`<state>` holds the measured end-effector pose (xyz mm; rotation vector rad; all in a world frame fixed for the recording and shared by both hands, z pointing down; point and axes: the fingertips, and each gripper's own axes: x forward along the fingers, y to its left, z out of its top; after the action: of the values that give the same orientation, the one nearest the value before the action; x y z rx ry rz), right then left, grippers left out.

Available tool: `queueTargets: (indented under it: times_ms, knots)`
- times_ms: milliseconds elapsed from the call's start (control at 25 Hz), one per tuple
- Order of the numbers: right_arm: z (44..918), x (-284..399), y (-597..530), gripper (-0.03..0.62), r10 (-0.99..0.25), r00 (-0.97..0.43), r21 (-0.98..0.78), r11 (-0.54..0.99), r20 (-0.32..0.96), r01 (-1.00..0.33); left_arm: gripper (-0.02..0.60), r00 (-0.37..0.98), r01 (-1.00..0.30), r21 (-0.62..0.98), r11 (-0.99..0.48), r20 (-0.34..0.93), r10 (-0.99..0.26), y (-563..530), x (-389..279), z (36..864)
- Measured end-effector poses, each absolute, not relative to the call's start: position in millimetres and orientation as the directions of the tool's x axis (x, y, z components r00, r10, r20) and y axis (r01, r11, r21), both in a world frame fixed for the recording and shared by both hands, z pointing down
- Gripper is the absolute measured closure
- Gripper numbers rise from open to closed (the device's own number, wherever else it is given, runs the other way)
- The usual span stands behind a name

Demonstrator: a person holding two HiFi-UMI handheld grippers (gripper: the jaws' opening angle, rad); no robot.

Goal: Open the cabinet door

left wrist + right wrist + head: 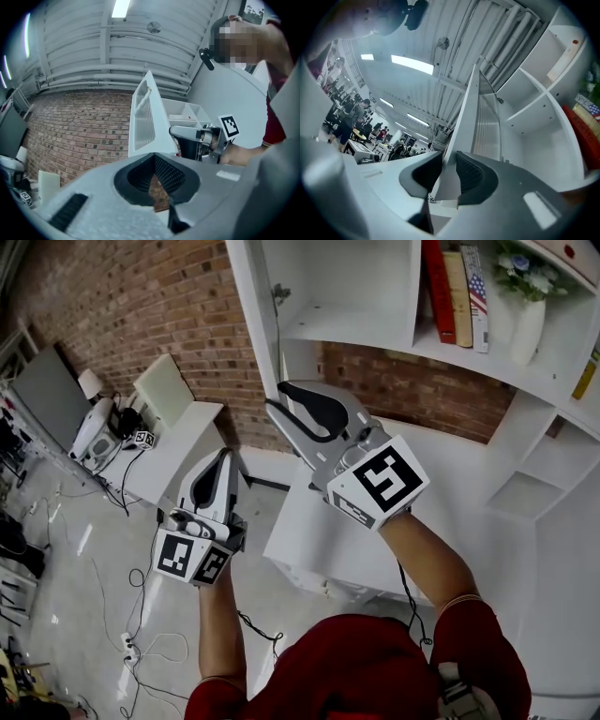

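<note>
Left of the cabinet door (251,306), the left gripper (222,457) is closed on nothing. It hangs over open floor, between a white desk (178,442) and the door. Its own view shows just a sliver of brick wall (70,136) between the pads. That view also gives what the head view lacks: the door's ribbed pane seen broadside, standing out from the cabinet.

In the head view the door is only a thin white strip, edge-on. The right gripper (276,397) sits at its lower end. The right gripper view shows the door's bottom corner deep between the parted jaws. The pads stand close on either side of the panel and do not look clamped, so the grip is let go. Only this view takes in the people (351,117) far off to the left of the door.

Left of the door the floor is open apart from loose cables (141,643). Right of it the empty compartment's side wall and shelf stand near. Farther right are books (455,287) and a vase (527,329).
</note>
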<state>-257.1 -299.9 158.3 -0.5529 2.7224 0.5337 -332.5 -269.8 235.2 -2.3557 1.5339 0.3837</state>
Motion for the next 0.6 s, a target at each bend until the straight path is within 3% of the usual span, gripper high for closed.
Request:
queueTargets:
  times_ms: [320,600]
  knots:
    - [169.1,-305.4,-285.5,0.496,-0.235,-0.911,0.309,0.887,-0.338,-0.343,0.582,0.352,-0.935,-0.102,-0.34,-0.391,-0.851,-249.7,-368.7,231.4]
    - [176.6,-312.8,-286.3,0.507,-0.247,-0.911,0.302,0.887,-0.33,-0.35,0.583,0.347,-0.936,-0.087,-0.341,-0.39,-0.853,-245.9,-379.8,235.8]
